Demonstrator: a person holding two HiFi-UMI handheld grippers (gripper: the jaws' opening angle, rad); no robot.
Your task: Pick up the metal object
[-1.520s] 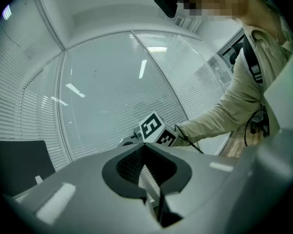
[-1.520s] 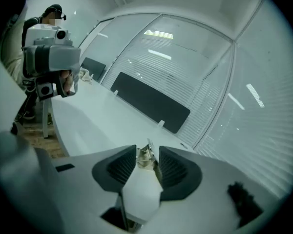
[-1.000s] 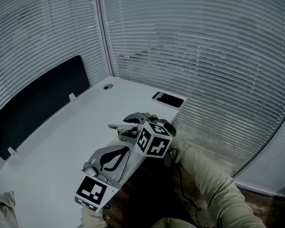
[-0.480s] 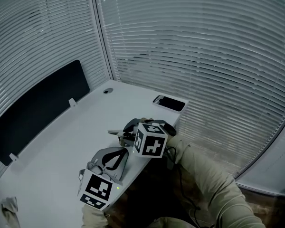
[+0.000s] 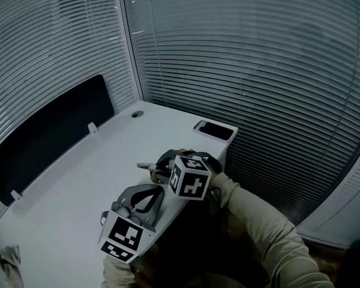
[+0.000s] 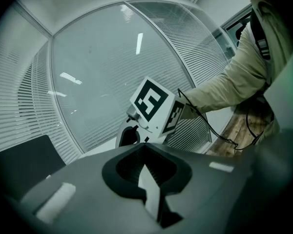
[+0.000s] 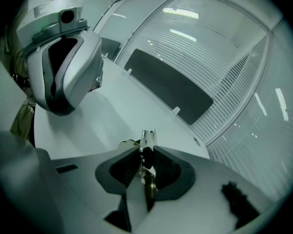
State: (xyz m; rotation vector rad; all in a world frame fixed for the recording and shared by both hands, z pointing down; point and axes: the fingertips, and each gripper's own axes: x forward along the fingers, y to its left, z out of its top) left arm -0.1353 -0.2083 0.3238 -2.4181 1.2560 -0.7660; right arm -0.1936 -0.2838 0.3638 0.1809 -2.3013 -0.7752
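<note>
The right tongs (image 7: pixel 145 152) were clamped on the thin metal object (image 7: pixel 147 139), held over the desk (image 7: pixel 122 106). The left tongs (image 6: pixel 149 189) were closed on nothing. With so slim a hold, it could pivot or slip out.

No word, number or brand name could be read anywhere in the views. The only signs were black-and-white square markers, blocky coded patterns without letters. They stood on the faces of the left cube (image 5: pixel 123 240), part of the left tool (image 5: pixel 156 189), and of the right cube (image 5: pixel 191 179), part of the right tool (image 5: pixel 151 165). In the left gripper view, the right cube's marker showed only angular blocks, no legible character.
</note>
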